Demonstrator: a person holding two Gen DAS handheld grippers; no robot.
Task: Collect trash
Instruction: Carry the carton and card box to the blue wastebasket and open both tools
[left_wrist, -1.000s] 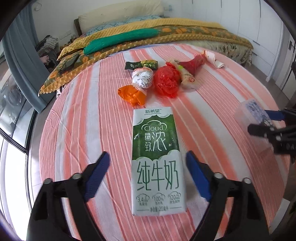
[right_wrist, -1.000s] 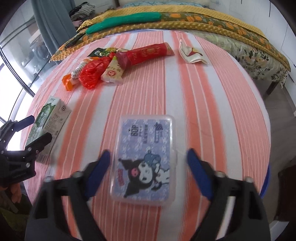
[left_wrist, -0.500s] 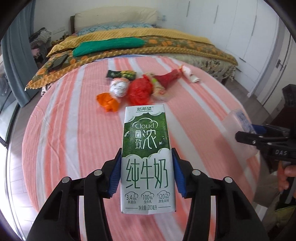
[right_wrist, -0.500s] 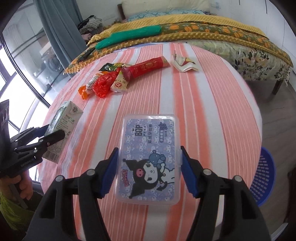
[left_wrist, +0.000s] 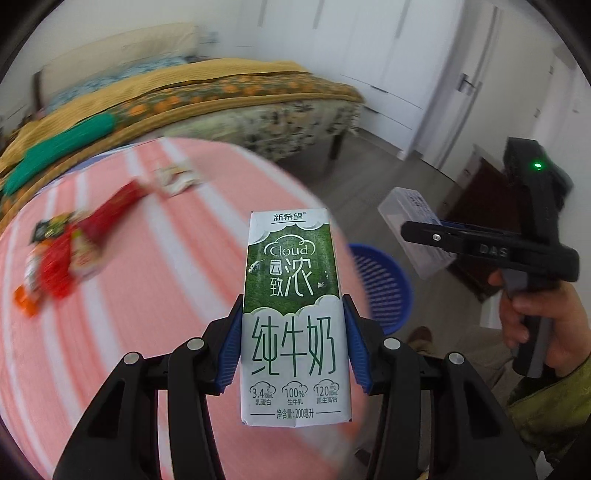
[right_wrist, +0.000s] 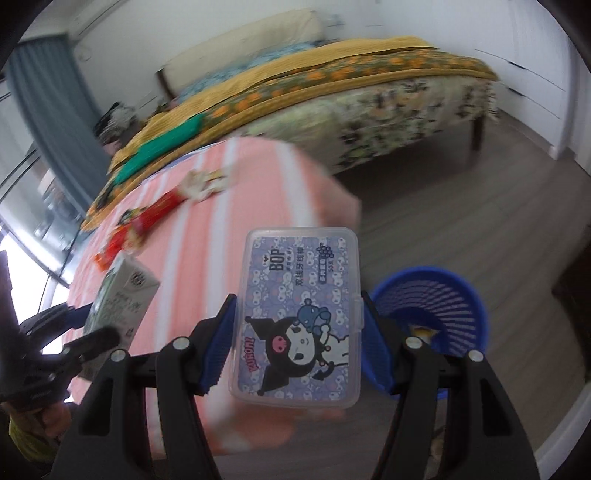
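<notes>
Now left gripper (left_wrist: 293, 347) jaws tight on milk carton (left_wrist: 293, 314), right gripper (right_wrist: 298, 339) jaws on plastic box (right_wrist: 298, 317)

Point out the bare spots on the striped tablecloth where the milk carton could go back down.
Free: the broad striped tablecloth between the wrapper pile and the near edge, and the stripes right of the red wrapper toward the table's corner. Crowded: the far left, where wrappers cluster.
</notes>
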